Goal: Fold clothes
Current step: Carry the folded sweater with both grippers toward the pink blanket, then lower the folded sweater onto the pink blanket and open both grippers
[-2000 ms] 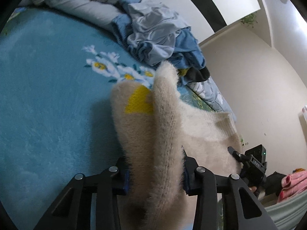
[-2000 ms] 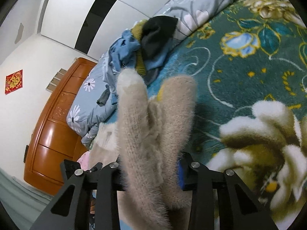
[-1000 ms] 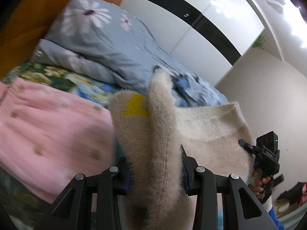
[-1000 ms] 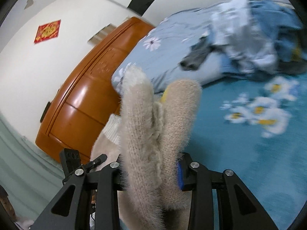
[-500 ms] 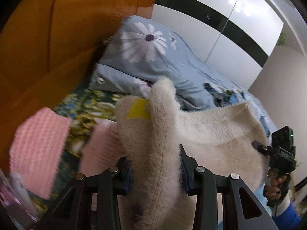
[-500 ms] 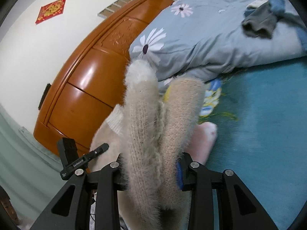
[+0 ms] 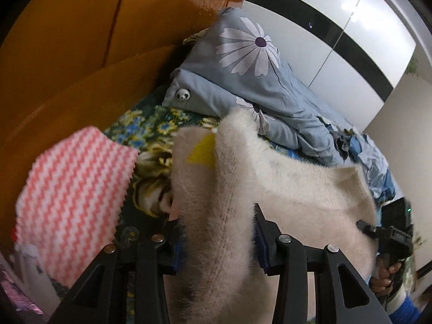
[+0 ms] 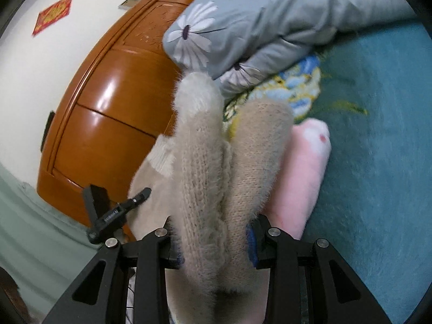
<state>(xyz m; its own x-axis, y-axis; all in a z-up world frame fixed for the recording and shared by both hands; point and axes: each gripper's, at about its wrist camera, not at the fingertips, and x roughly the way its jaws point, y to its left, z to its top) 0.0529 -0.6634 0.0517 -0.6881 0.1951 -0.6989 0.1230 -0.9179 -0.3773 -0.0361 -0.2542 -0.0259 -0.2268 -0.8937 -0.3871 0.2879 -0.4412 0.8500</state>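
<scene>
The left gripper [image 7: 218, 245] has a bunched fold of the cream sweater [image 7: 291, 189] between its jaws, which are opening; the fuzzy knit fills the gap and drapes over the fingers. The right gripper [image 8: 213, 240] is closed on two thick rolls of the same sweater [image 8: 205, 167], pressed tight between the pads. The sweater hangs stretched between the two grippers above the bed [image 8: 378, 162], near its wooden headboard [image 8: 108, 113].

No container is in either view.

Only the left wrist view shows a folded pink-and-white zigzag knit [image 7: 73, 197] lying at the left by the headboard, a yellow triangle patch [image 7: 203, 151] on the sweater, the white wardrobe doors with a black band [image 7: 351, 27], a heap of blue clothes [image 7: 370, 156] further along the bed, and the hand [image 7: 386, 272] gripping the right gripper's handle. Only the right wrist view shows a pale pink garment [image 8: 302, 178] just beside the sweater on the teal blanket, and a red paper ornament [image 8: 52, 13] on the wall. Both views show the grey-blue daisy-print duvet [image 7: 251, 75].

The white lettering on the left gripper's mount in the right wrist view is too small to read.
</scene>
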